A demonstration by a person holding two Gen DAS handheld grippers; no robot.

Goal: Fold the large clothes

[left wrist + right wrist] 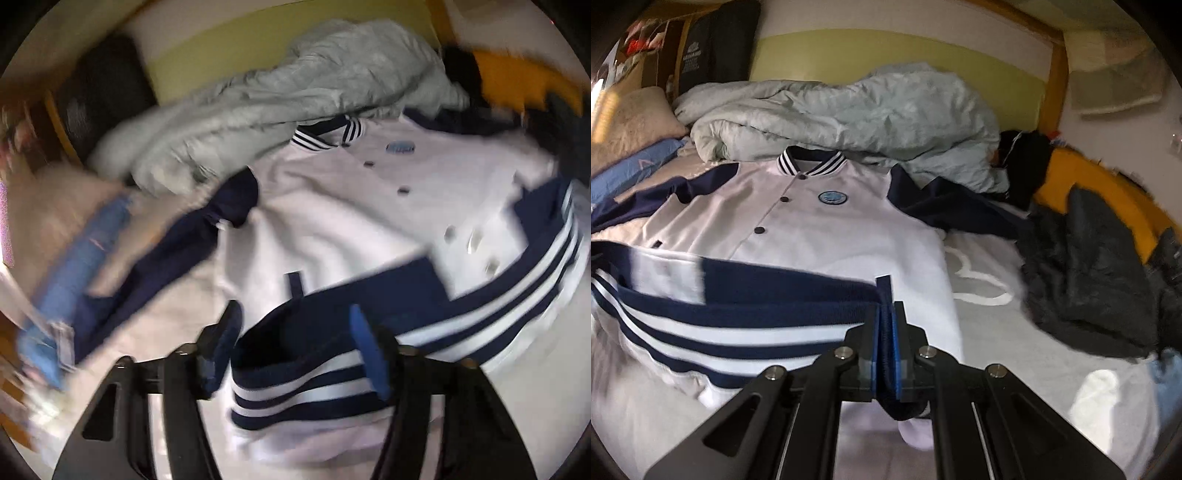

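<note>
Left wrist view: left gripper (295, 332) fingers spread, striped hem (314, 376) of white jacket (351, 206) between them, not visibly pinched; pic blurred. Jacket lies on the bed (155, 332), grey quilt (258, 103) behind.

Right wrist view: right gripper (888, 325) fingers pressed together, pinching the hem (738, 317). Jacket (820, 229) spread front-up w/ collar (812, 164) near quilt (849, 114); dark coat (1089, 266) to the right.

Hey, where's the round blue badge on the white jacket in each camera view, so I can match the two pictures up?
Left wrist view: the badge sits upper right of centre, blurred, on the white jacket just below the striped collar.
Right wrist view: the badge sits left of centre in the upper half, right of the button row.
Shared landmark: the navy-and-white striped collar, with the pale green quilt behind it.
</note>
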